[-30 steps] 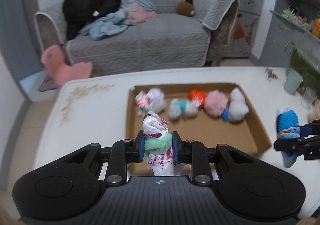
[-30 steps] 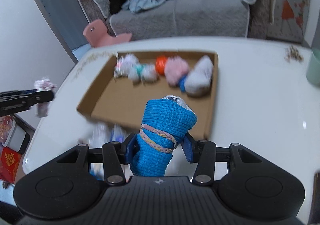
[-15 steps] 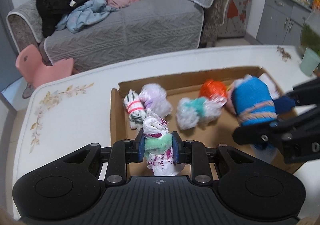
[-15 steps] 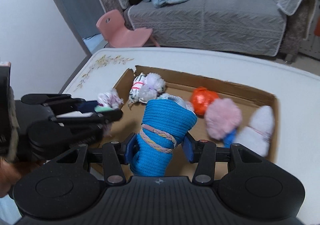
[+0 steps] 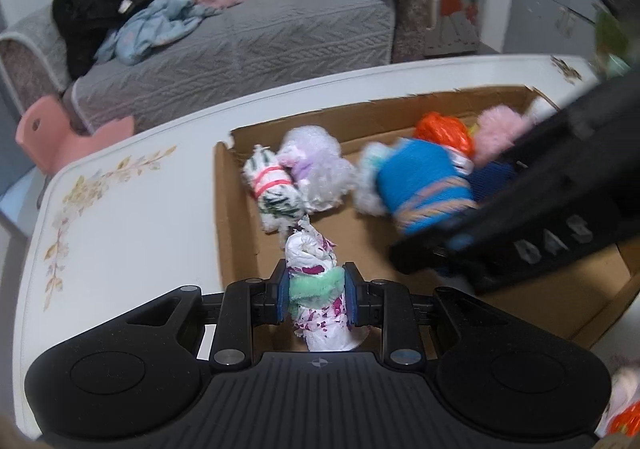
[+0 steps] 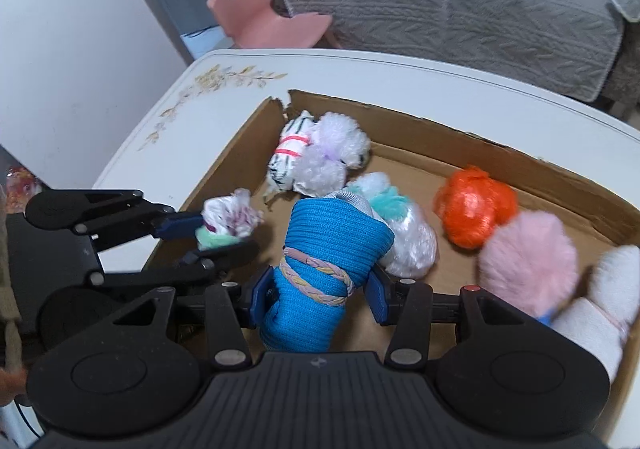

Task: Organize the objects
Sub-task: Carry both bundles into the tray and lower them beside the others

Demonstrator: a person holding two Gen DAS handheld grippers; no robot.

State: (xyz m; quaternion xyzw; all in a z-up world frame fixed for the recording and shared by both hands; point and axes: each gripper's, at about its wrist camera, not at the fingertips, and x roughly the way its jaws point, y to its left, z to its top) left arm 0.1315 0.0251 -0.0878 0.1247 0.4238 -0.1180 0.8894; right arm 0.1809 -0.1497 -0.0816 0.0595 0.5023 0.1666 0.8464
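The left tool (image 5: 316, 299) is clamped on a white roll (image 5: 316, 269) with purple flecks and a green band around its middle; the blue pads press on the band from both sides. In the right wrist view the same roll (image 6: 228, 219) hangs over the near left part of the box (image 6: 420, 133), just inside its left wall. Whether it touches the box floor cannot be told, since the tool hides its lower end.

The right tool (image 6: 316, 299) grips a blue roll (image 6: 324, 269) tied with a pastel braided band, and its pads press on the roll's sides. This roll stands upright over the middle of the box. From the left wrist view the blue roll (image 5: 424, 185) and the right tool (image 5: 460, 237) reach in from the right, blurred, and cover part of the row behind them.

The box is a shallow cardboard tray on a white desk (image 5: 132, 217) with a flower print near its corner. Along its far side lies a row of bundles. A striped roll (image 6: 290, 157) with a red band sits in the far left corner, touching a lilac puff (image 6: 336, 157). Next comes a white bundle (image 6: 404, 233) with teal fluff, just behind the blue roll. Further right are an orange bundle (image 6: 476, 207), a pink puff (image 6: 528, 257) and a white roll (image 6: 600, 313) at the right edge, each close against the next.

Beyond the desk stand a grey sofa (image 5: 248, 45) heaped with clothes and a small pink chair (image 6: 264, 15).
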